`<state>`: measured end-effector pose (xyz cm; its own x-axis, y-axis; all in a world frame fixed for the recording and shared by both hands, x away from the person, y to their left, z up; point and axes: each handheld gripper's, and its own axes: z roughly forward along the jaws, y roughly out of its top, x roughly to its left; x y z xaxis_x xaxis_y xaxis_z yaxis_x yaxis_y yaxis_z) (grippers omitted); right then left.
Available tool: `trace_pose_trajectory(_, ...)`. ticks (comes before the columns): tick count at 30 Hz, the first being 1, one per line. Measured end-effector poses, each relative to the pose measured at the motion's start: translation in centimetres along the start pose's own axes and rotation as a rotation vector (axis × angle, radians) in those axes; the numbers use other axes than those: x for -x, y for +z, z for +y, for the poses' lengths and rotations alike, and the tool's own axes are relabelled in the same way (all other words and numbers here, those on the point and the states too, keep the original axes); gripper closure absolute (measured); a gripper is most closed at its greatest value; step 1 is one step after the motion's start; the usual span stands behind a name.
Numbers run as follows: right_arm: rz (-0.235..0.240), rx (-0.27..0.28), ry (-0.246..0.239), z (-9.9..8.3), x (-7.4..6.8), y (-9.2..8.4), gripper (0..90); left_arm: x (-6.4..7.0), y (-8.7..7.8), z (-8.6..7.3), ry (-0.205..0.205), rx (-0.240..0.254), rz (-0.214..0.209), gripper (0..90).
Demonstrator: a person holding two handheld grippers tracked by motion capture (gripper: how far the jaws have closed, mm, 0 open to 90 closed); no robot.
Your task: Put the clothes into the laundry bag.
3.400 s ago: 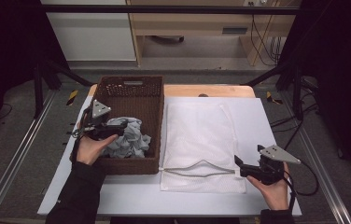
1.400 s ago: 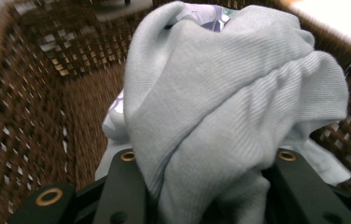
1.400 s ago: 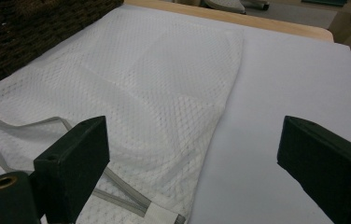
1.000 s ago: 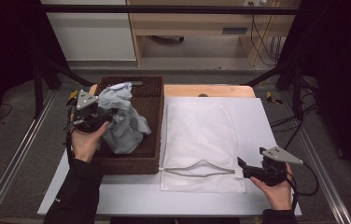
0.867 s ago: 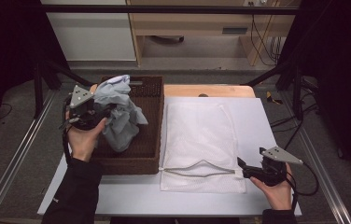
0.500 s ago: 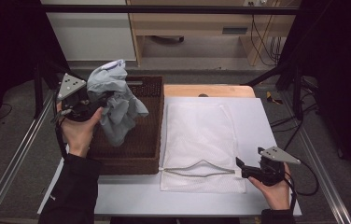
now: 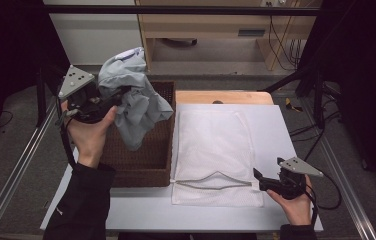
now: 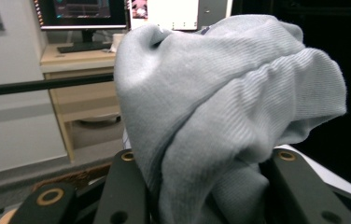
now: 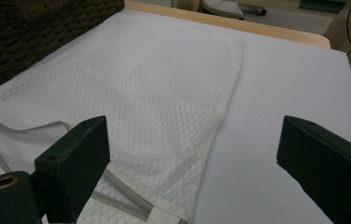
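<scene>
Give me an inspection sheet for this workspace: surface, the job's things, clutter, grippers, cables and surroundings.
Surface: white table top, wooden edge at the far side.
Job's things: grey garment bunched and lifted above the brown wicker basket; white mesh laundry bag flat beside the basket, its zipped mouth at the near end.
Clutter: nothing seen on the table.
Grippers: left hand-held gripper clamped on the garment; right hand-held gripper open at the bag's near right corner, holding nothing.
Cables: black cable trails from the right gripper; more hang by the far desk.
Surroundings: wooden desk with monitor; dark drapes; metal rails.
</scene>
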<state>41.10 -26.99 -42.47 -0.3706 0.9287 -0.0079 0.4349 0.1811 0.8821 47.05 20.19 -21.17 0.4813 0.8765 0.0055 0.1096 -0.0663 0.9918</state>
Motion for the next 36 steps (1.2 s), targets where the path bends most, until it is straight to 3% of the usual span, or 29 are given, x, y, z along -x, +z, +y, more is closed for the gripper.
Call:
trace_pose_trajectory(5, 0.003, -0.001, 0.001, 0.0, 0.0, 0.0, 9.8, 1.8, -0.3, 1.4, 0.021, 0.035, -0.041, 63.2)
trace_pose_trajectory(15, -0.007, 0.019, -0.003, 0.1, 0.0, -0.3, 9.7, 7.0, 0.5, 2.8, 0.061, 0.038, -0.157, 63.2)
trace_pose_trajectory(17, -0.003, 0.025, 0.000, 0.1, 0.1, -0.4, 9.7, 8.2, 1.1, 2.8, 0.073, 0.038, -0.180, 63.2)
trace_pose_trajectory(20, -0.013, 0.028, -0.005, 0.1, 0.2, -0.5, 9.8, 9.0, 1.5, 2.8, 0.077, 0.033, -0.195, 63.2)
trace_pose_trajectory(23, -0.023, 0.027, -0.007, 0.1, 0.3, -0.6, 9.8, 10.8, 2.7, 2.5, 0.105, 0.020, -0.219, 63.2)
trace_pose_trajectory(26, -0.026, 0.032, -0.008, 0.1, 0.4, -0.7, 9.8, 11.9, 3.4, 2.2, 0.109, 0.012, -0.239, 63.2)
trace_pose_trajectory(28, -0.047, 0.038, -0.009, 0.1, 0.6, -1.0, 9.8, 13.1, 4.4, 1.7, 0.096, -0.005, -0.277, 63.1)
trace_pose_trajectory(36, -0.086, 0.038, -0.020, -0.1, 0.8, -0.9, 9.9, 15.7, 6.3, 0.4, 0.118, -0.037, -0.324, 63.1)
